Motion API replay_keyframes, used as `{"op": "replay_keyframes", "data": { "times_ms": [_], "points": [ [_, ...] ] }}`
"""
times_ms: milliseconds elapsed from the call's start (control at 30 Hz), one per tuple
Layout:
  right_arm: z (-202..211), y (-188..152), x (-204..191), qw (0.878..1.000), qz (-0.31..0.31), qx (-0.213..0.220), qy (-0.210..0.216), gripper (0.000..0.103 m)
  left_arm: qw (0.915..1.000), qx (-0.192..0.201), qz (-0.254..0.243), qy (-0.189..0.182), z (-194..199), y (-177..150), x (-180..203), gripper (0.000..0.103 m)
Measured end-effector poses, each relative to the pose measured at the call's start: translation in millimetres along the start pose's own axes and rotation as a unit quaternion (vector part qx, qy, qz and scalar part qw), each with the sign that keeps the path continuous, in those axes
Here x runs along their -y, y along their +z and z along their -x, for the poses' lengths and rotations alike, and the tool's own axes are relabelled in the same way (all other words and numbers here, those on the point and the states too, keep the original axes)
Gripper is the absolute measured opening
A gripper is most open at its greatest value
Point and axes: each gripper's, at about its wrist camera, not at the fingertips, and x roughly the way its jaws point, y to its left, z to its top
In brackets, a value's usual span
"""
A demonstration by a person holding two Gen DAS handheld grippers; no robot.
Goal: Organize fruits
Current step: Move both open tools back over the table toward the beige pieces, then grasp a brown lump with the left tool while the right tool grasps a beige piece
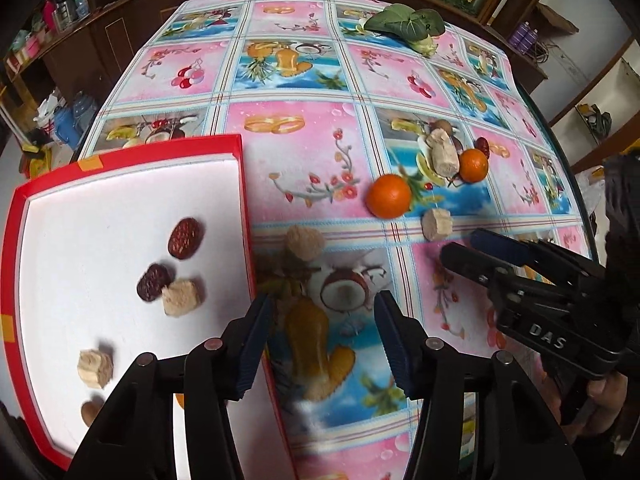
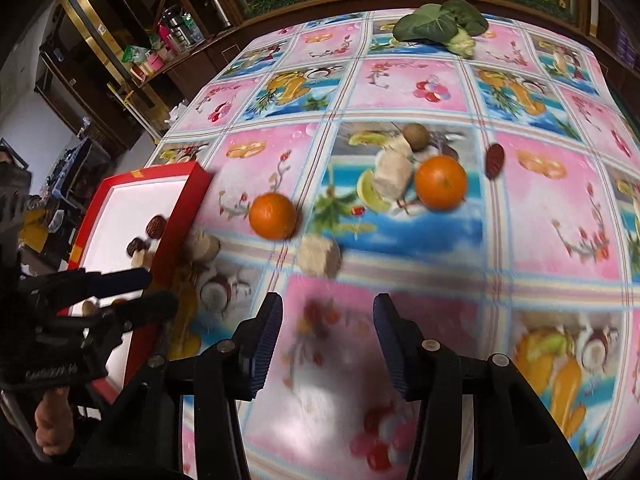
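From the left wrist camera, the left gripper (image 1: 324, 340) has its jaws wide apart with nothing between them. It hangs over the right edge of the red tray (image 1: 244, 184), with its left finger over the tray's white floor and its right finger over the tablecloth (image 1: 304, 152). In the tray, ahead and to the left of the jaws, lie two dark red dates (image 1: 185, 238), each long way tilted up to the right, and a pale cube (image 1: 182, 297) touching the lower date. Another pale chunk (image 1: 95, 367) lies nearer the camera. A round pale piece (image 1: 305, 242) sits on the cloth just beside the tray edge, straight ahead of the jaws. Farther right are an orange (image 1: 389, 196), a second orange (image 1: 473, 165), a small pale piece (image 1: 437, 224) and a long pale piece (image 1: 442, 152) pointing away and a bit left. The right gripper (image 1: 468, 246) is at the right, its fingers close together and pointing toward the small pale piece

From the right wrist camera, the right gripper (image 2: 326, 340) has wide open jaws that hold nothing, over a pink square. The small pale piece (image 2: 319, 256) lies just ahead of the jaws, a bit left. The near orange (image 2: 273, 216) is behind it, the far orange (image 2: 441, 182) to the right. A date (image 2: 495, 160) stands nearly upright in the picture. Green leaves (image 2: 436, 20) lie at the far edge
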Motion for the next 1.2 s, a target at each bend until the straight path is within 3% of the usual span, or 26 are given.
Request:
{"op": "replay_keyframes", "data": {
  "times_ms": [233,400,600,767,900,1000,1200],
  "points": [
    [-17,13,-6,1.000,-0.005,-0.005,0.001,0.039,1.0000,0.003,-0.002,0.000,-2,8,-1,0.049],
    [-24,18,-3,1.000,-0.010,-0.004,-0.006,0.024,1.0000,0.001,-0.006,0.000,-4,11,2,0.048],
    [-17,15,5,1.000,-0.016,0.018,-0.004,0.022,0.9996,-0.011,-0.019,0.016,-18,20,11,0.039],
    [-14,15,14,0.999,-0.012,0.035,-0.001,0.022,0.9979,-0.030,-0.025,0.053,-40,30,17,0.039],
    [-17,15,21,0.999,-0.015,0.037,0.014,0.022,0.9954,-0.040,-0.022,0.084,-57,34,21,0.031],
    [-17,15,21,0.999,-0.012,0.040,0.020,0.022,0.9954,-0.032,-0.014,0.090,-58,37,20,0.025],
    [-18,13,18,0.999,-0.006,0.042,0.017,0.022,0.9966,-0.023,-0.008,0.079,-53,31,17,0.024]
  ]
}}
